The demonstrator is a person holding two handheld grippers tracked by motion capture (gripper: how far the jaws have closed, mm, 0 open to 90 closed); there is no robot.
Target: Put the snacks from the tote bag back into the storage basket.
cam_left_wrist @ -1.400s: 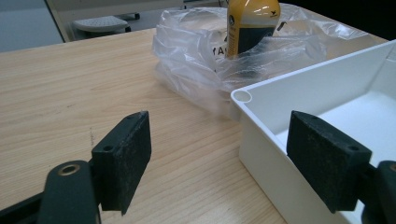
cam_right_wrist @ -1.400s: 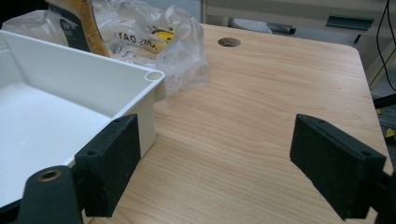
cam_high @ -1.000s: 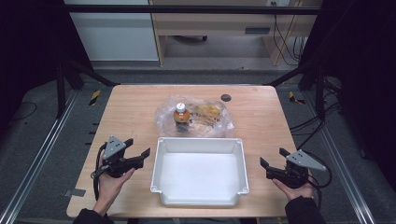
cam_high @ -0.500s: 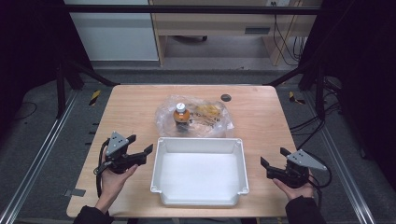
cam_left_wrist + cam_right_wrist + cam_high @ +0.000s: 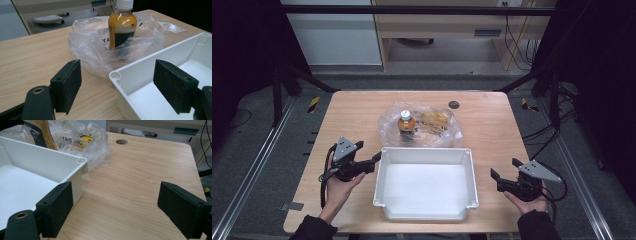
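A clear plastic bag lies at the middle back of the wooden table, and an orange bottle with a white cap stands upright in it. In front of it sits a white tray with nothing in it. My left gripper is open beside the tray's far left corner. In the left gripper view, that gripper has its jaws on either side of the tray corner, with the bottle and bag beyond. My right gripper is open to the right of the tray, over bare wood.
A small round dark grommet is set into the table behind the bag, also seen in the right gripper view. The tray wall and bag lie left of the right gripper. Black frame posts stand at the table's back corners.
My left gripper has moved forward and to the right, up to the tray's far left corner. The right gripper has barely moved.
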